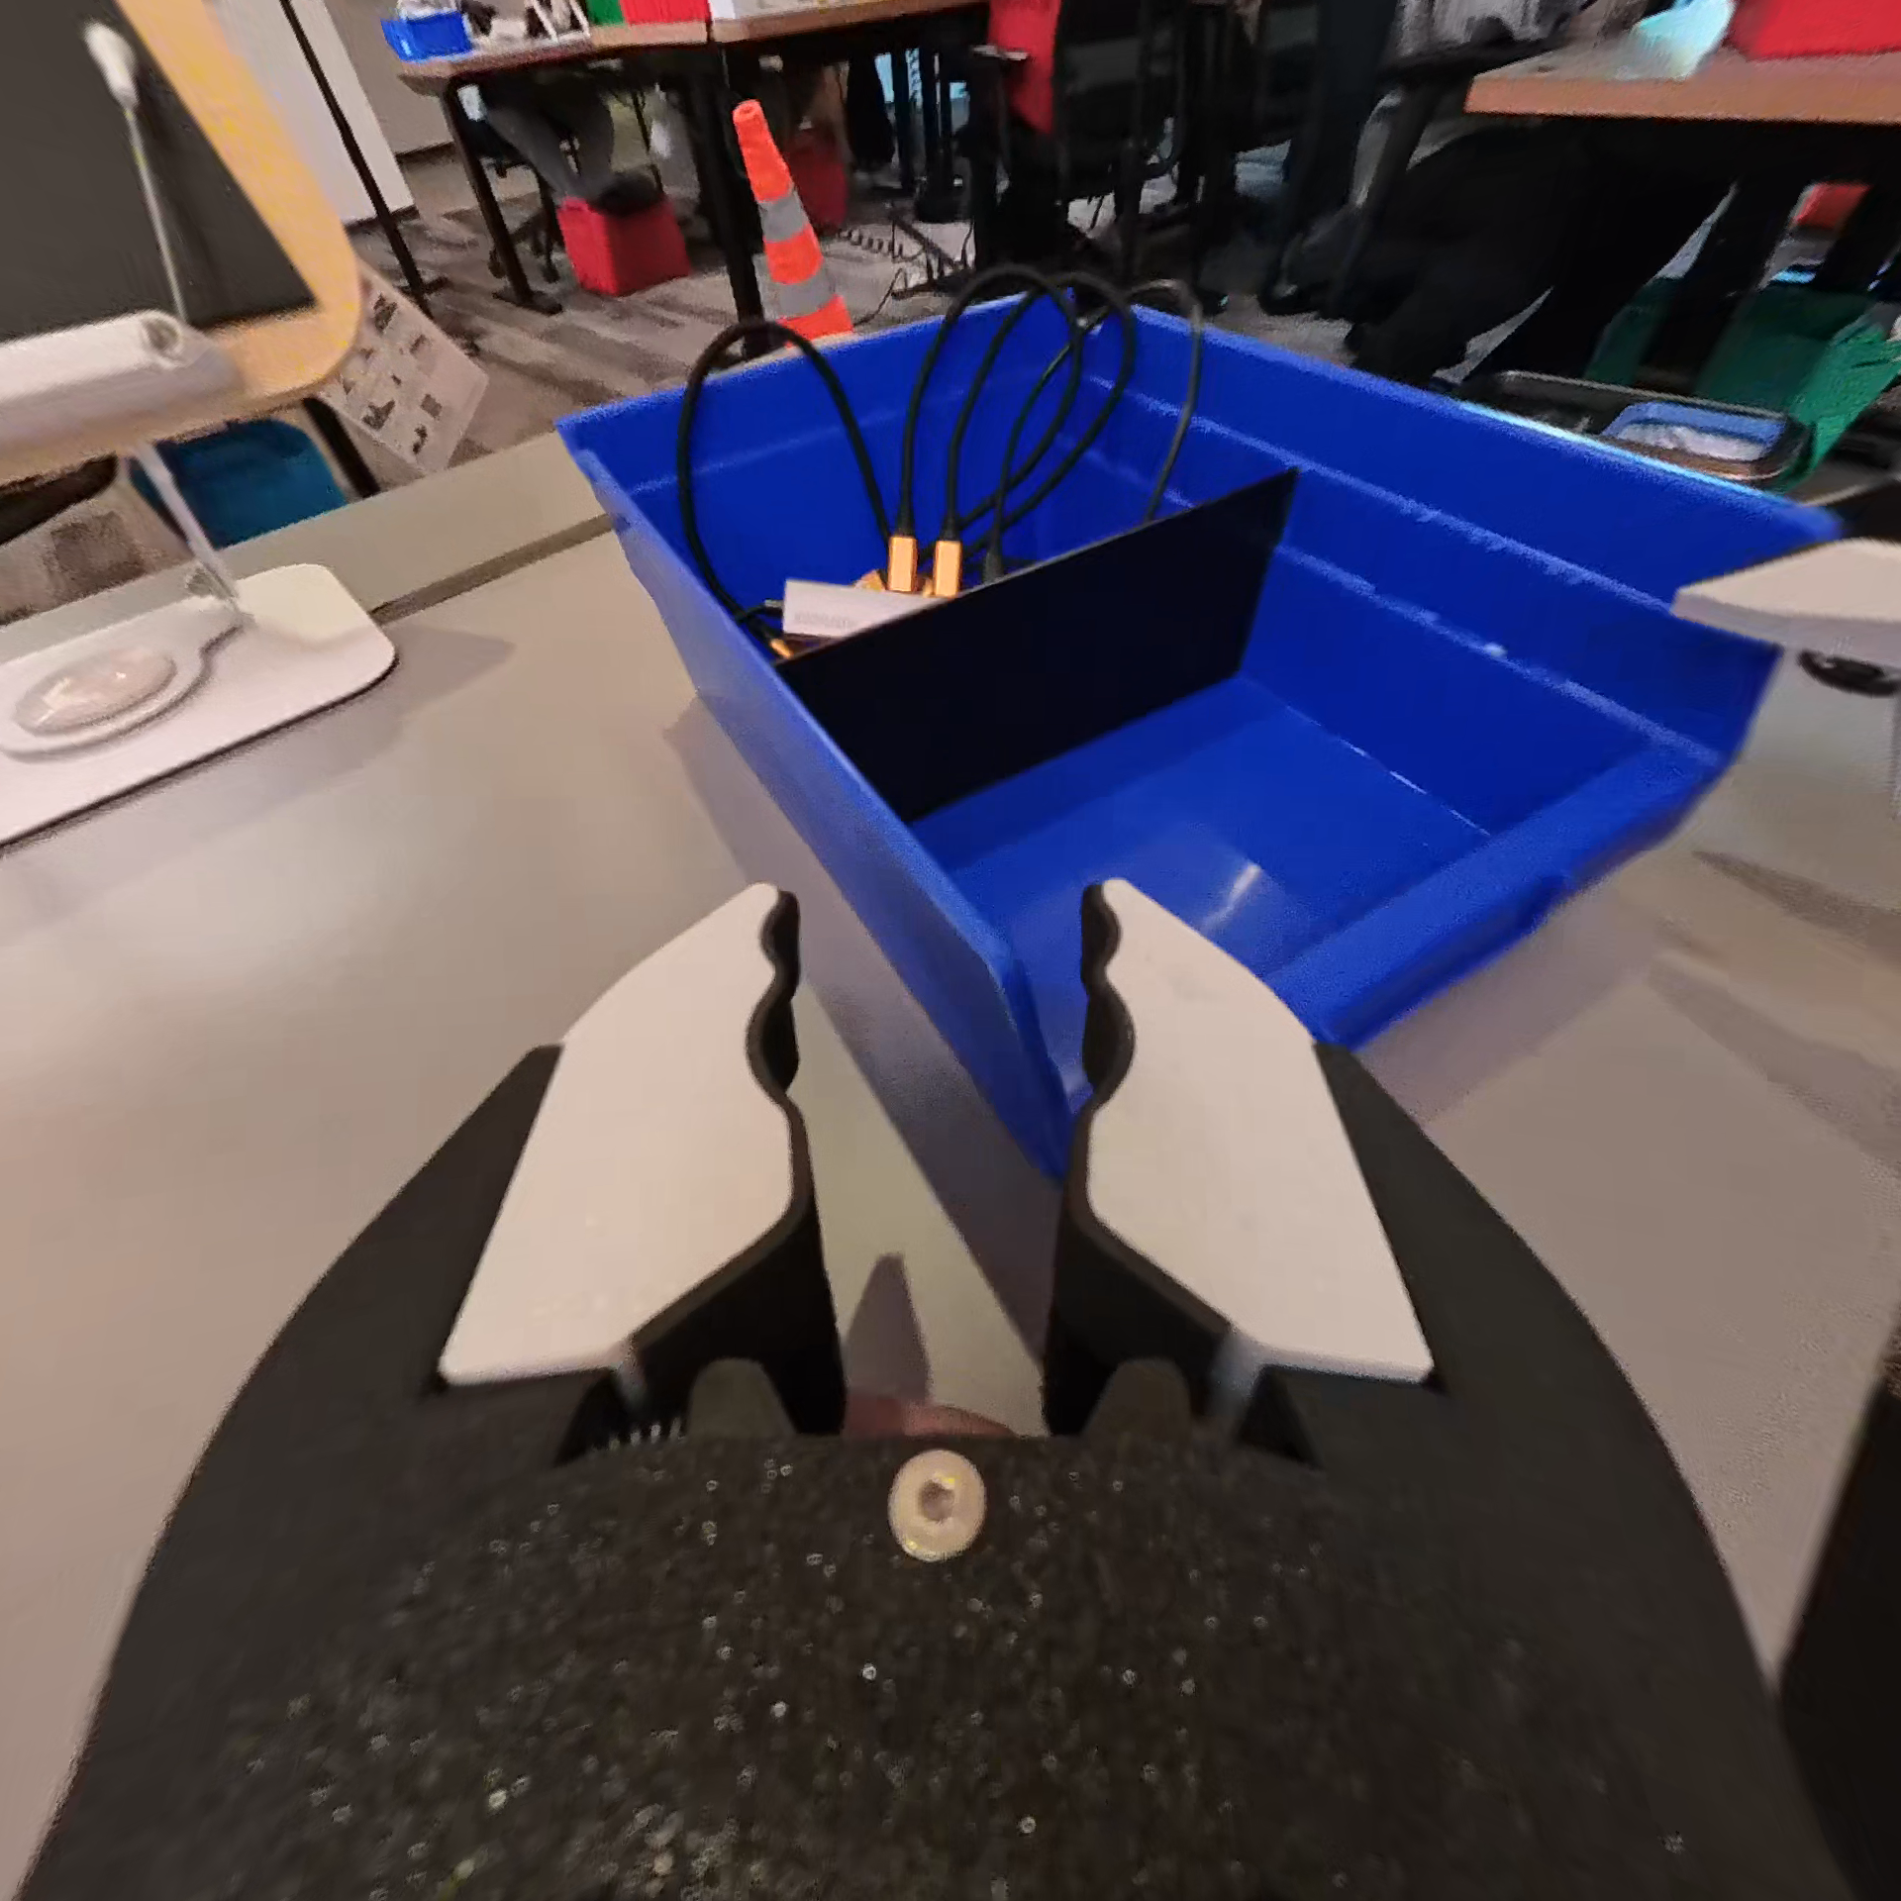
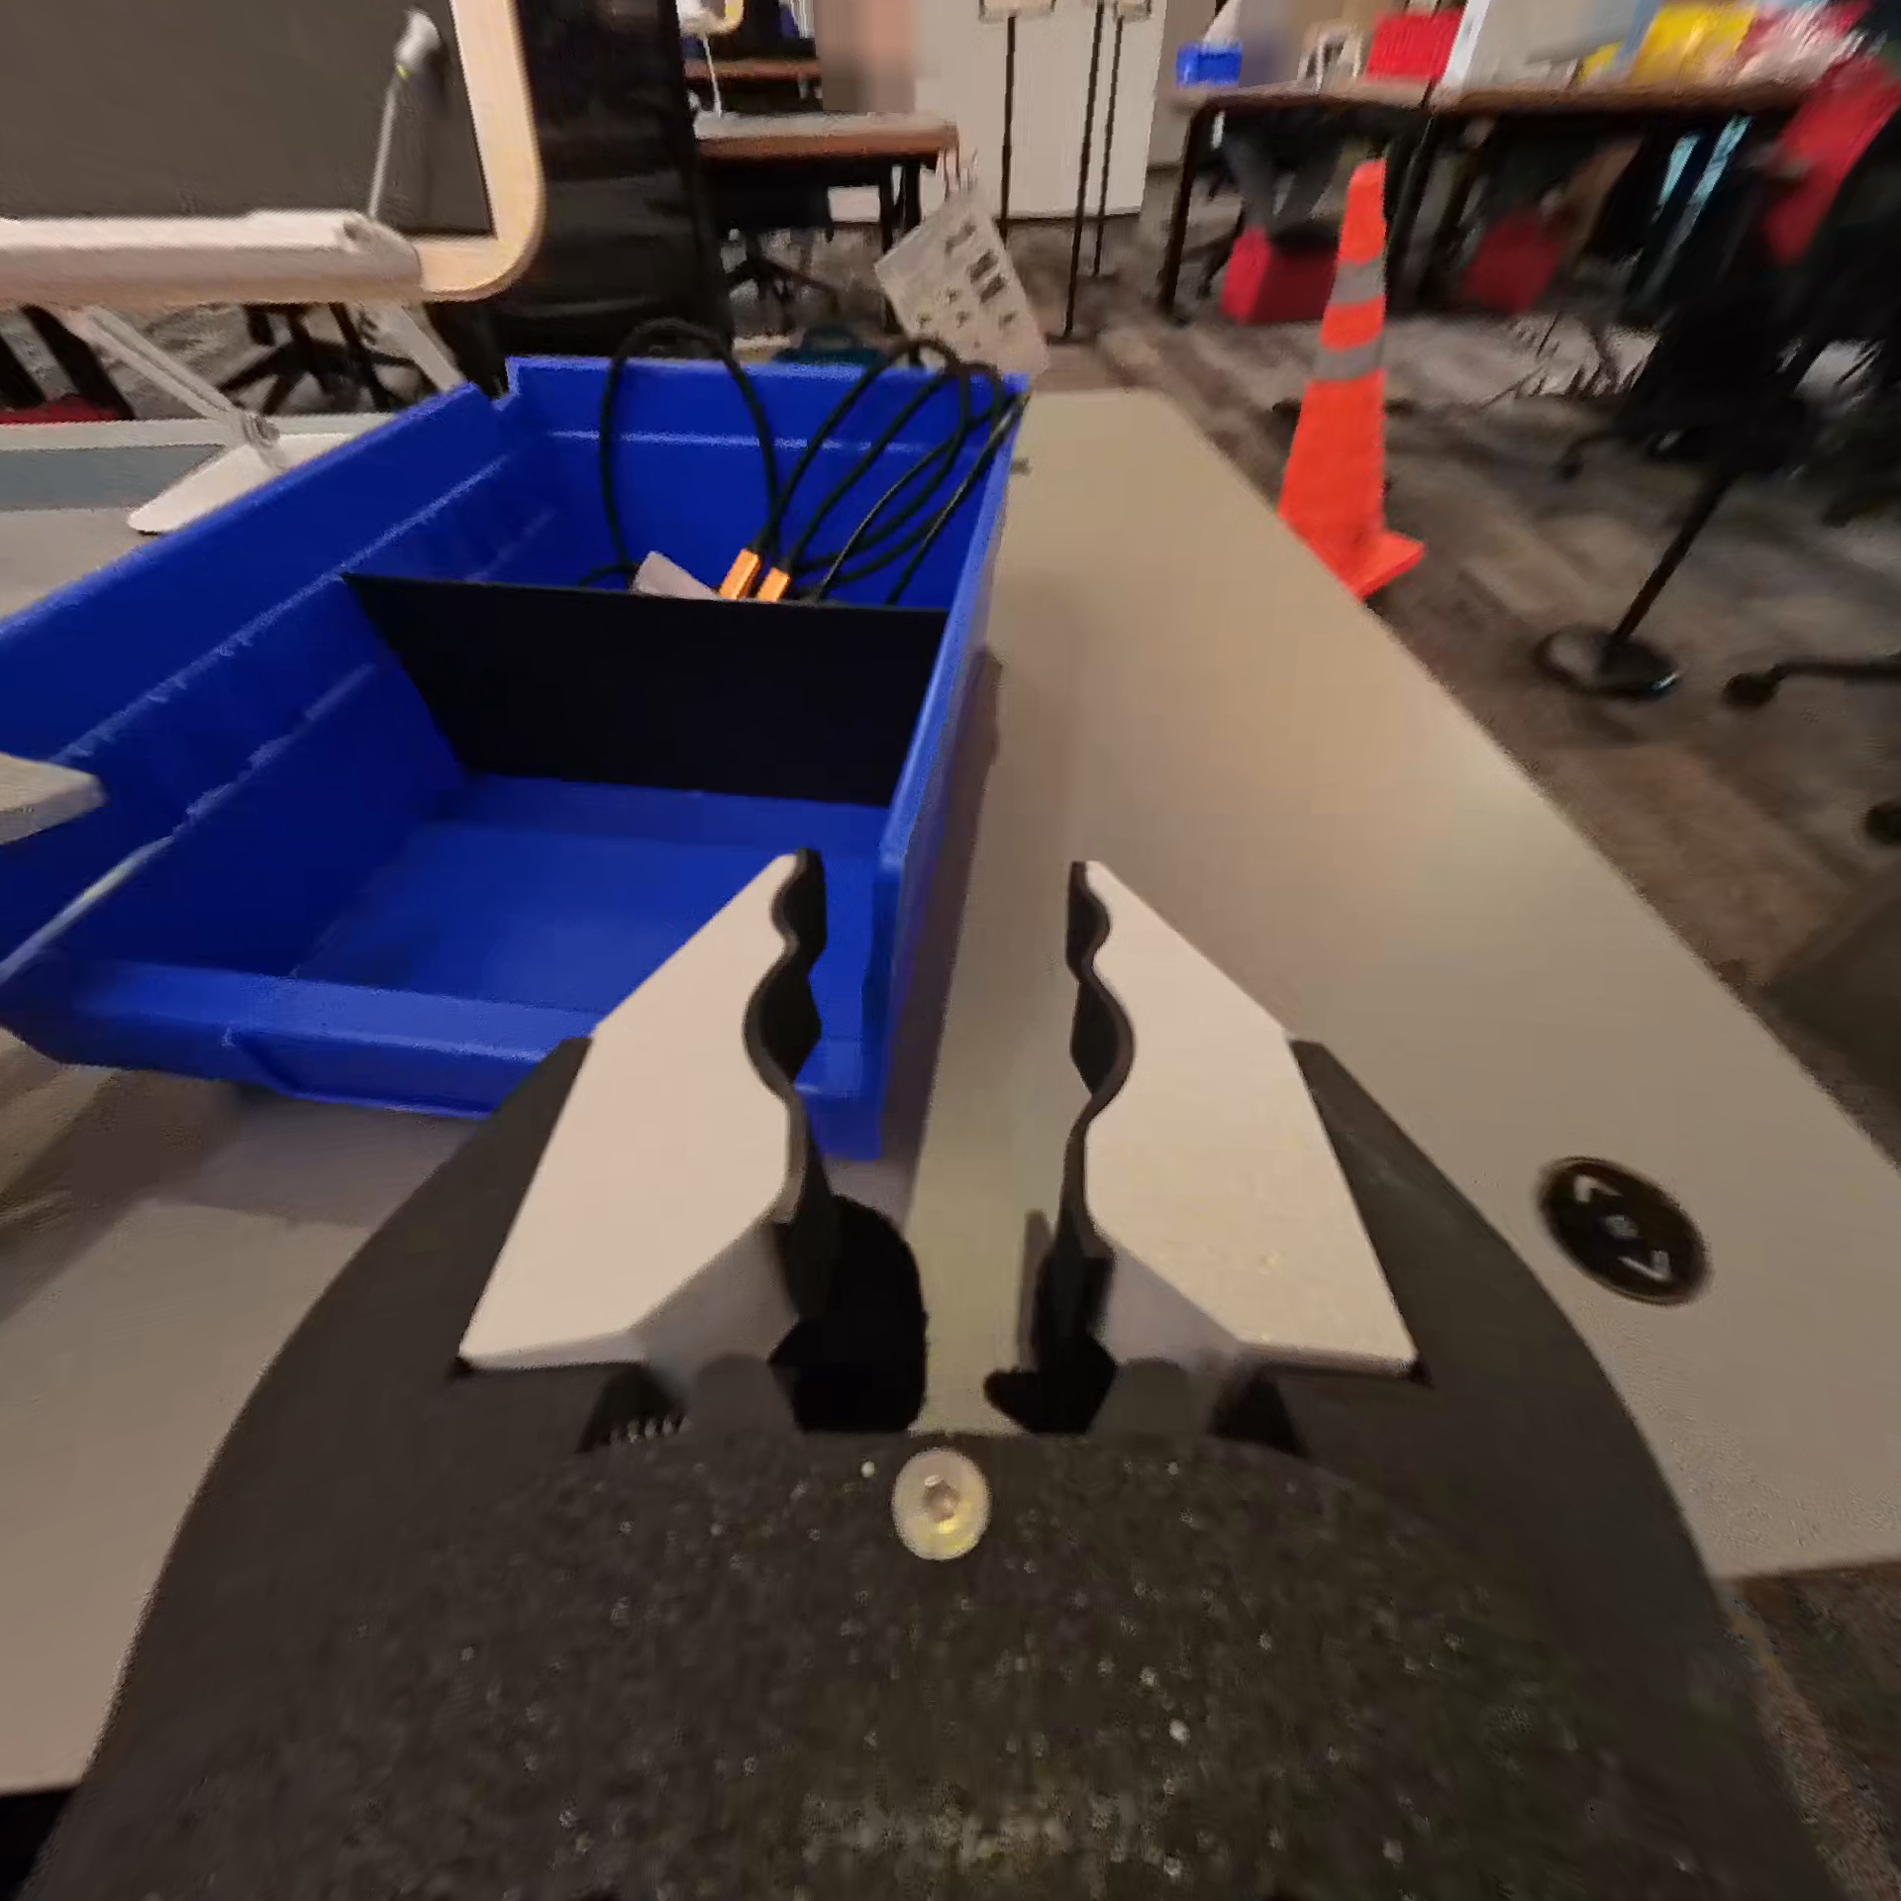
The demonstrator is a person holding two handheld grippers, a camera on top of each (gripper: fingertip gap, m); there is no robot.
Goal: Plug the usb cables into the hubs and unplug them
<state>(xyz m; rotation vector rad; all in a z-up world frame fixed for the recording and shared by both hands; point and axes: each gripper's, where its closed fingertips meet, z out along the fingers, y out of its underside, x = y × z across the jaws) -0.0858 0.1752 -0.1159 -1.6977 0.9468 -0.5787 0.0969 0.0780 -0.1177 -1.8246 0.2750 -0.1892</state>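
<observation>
Desk: grey desk (image 1: 411,926), blue bin (image 1: 1440,576) ahead of both jaws.
Cables: usb cables (image 1: 905,561) and hub (image 1: 833,607) beyond the divider (image 1: 1029,669).
Left gripper (image 1: 938,926): jaws parted, empty.
Right gripper (image 2: 944,905): jaws parted, empty.
Advice: reach over the divider; pinch one orange plug squarely.

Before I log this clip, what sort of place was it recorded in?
Probably a shared office or lab workroom: rows of desks with people seated, an orange traffic cone on carpet, and a blue divided bin of cables on a grey table.
</observation>
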